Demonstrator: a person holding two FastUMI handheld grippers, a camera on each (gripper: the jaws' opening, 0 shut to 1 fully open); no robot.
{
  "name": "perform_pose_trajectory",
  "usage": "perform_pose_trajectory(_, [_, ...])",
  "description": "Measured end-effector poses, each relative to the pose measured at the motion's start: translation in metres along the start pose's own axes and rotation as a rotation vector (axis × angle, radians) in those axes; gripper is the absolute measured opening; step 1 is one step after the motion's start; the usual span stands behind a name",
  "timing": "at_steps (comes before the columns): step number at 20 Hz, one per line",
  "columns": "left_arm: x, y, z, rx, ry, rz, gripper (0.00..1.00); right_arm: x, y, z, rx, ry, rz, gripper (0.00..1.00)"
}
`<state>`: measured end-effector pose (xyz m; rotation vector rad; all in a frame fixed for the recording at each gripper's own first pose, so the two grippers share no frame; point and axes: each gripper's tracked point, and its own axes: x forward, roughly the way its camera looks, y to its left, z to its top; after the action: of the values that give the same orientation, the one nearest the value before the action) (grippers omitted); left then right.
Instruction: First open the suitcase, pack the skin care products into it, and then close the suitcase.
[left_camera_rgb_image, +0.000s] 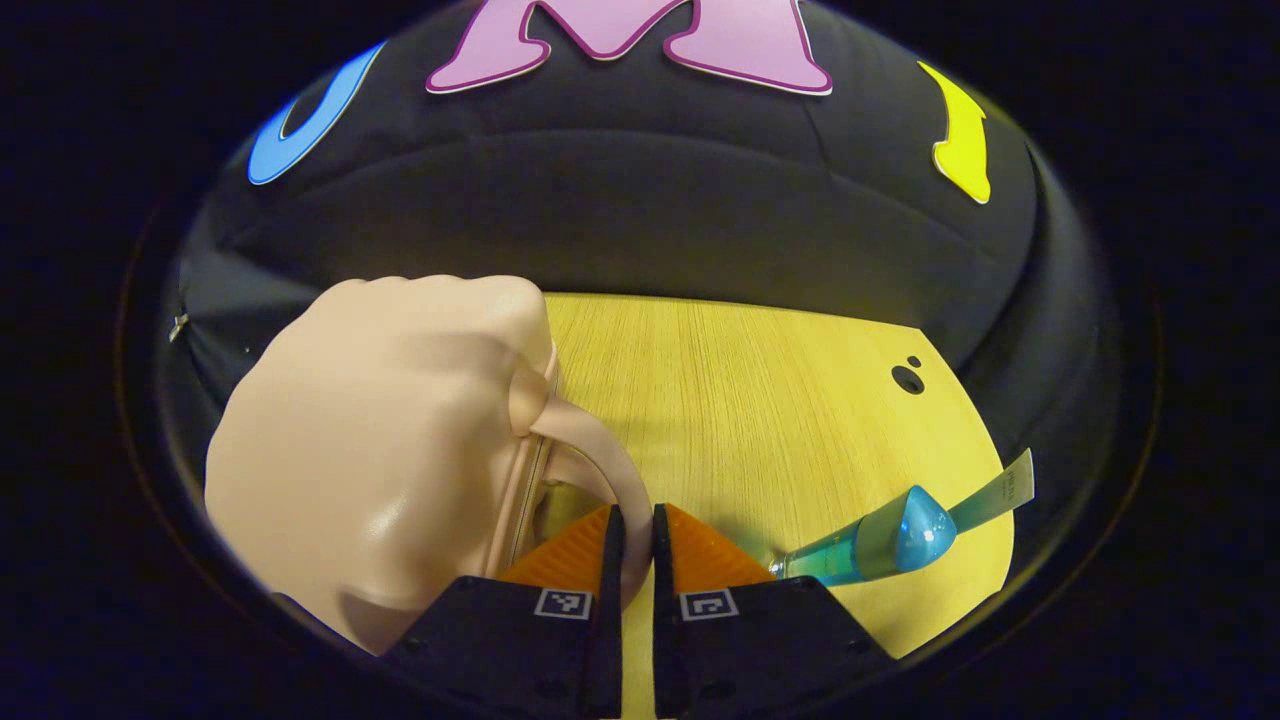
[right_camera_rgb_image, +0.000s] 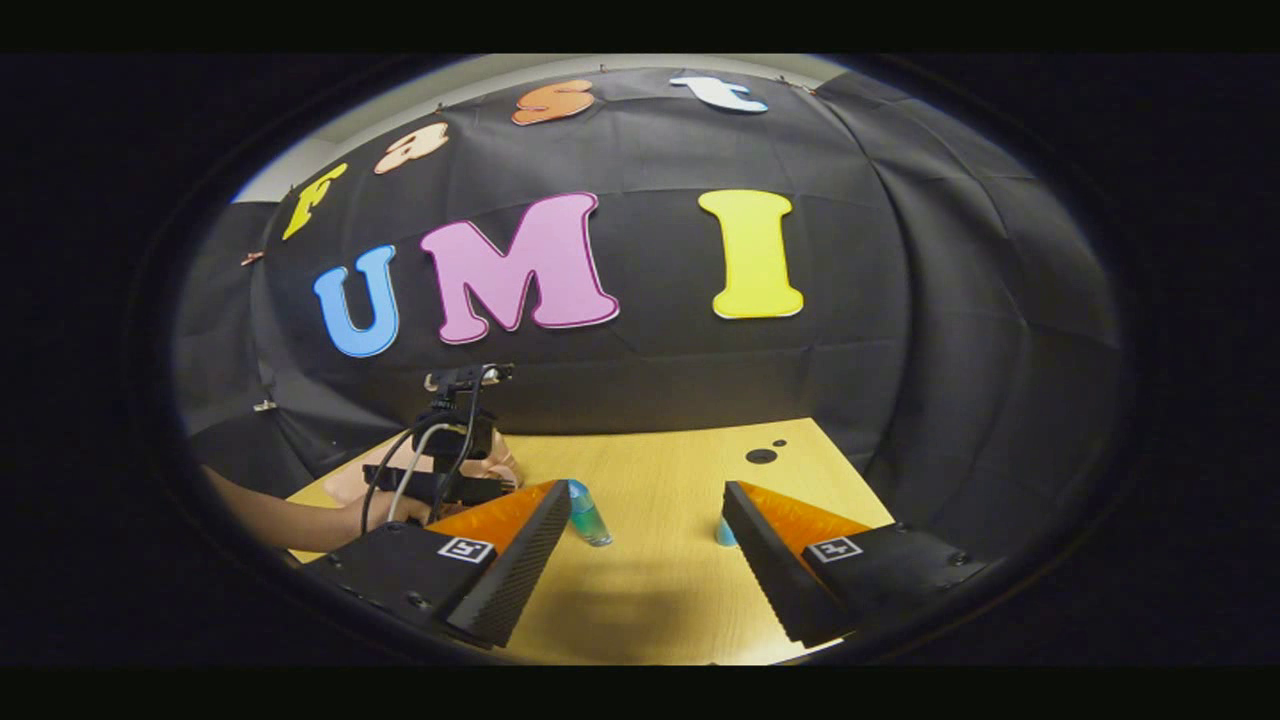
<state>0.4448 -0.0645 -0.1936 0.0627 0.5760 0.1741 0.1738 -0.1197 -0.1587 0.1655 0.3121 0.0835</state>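
A small peach suitcase (left_camera_rgb_image: 380, 440) lies closed on the yellow wooden table (left_camera_rgb_image: 760, 400) at the left of the left gripper view. My left gripper (left_camera_rgb_image: 632, 515) is shut on its curved handle (left_camera_rgb_image: 590, 440). To the right stands a teal bottle with a blue cap (left_camera_rgb_image: 880, 540), and the flat end of a pale tube (left_camera_rgb_image: 1000, 490) pokes out behind it. In the right gripper view my right gripper (right_camera_rgb_image: 645, 515) hangs open over the table with nothing between its fingers. The teal bottle (right_camera_rgb_image: 588, 515) stands just past its left finger. A light blue item (right_camera_rgb_image: 725, 532) peeks from behind the other finger.
A person's arm (right_camera_rgb_image: 280, 515) and the other gripper with its cables (right_camera_rgb_image: 440, 470) are at the left of the right gripper view, with a bit of the suitcase (right_camera_rgb_image: 497, 462) behind. A dark round hole (right_camera_rgb_image: 761, 456) marks the table's far right corner. Black cloth walls the booth.
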Motion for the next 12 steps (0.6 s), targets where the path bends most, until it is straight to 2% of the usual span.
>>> perform_pose_trajectory(3, [-0.01, -0.002, 0.011, 0.028, -0.021, -0.007, 0.12, -0.001, -0.002, 0.0, -0.007, 0.005, -0.003, 0.97])
perform_pose_trajectory(7, [-0.04, 0.004, 0.031, -0.032, -0.025, -0.047, 0.1, -0.003, 0.004, 0.001, -0.023, -0.002, 0.007, 0.97])
perform_pose_trajectory(12, [-0.107, 0.036, 0.098, 0.012, -0.131, -0.053, 0.1, -0.007, 0.031, 0.009, -0.053, -0.024, 0.024, 0.98])
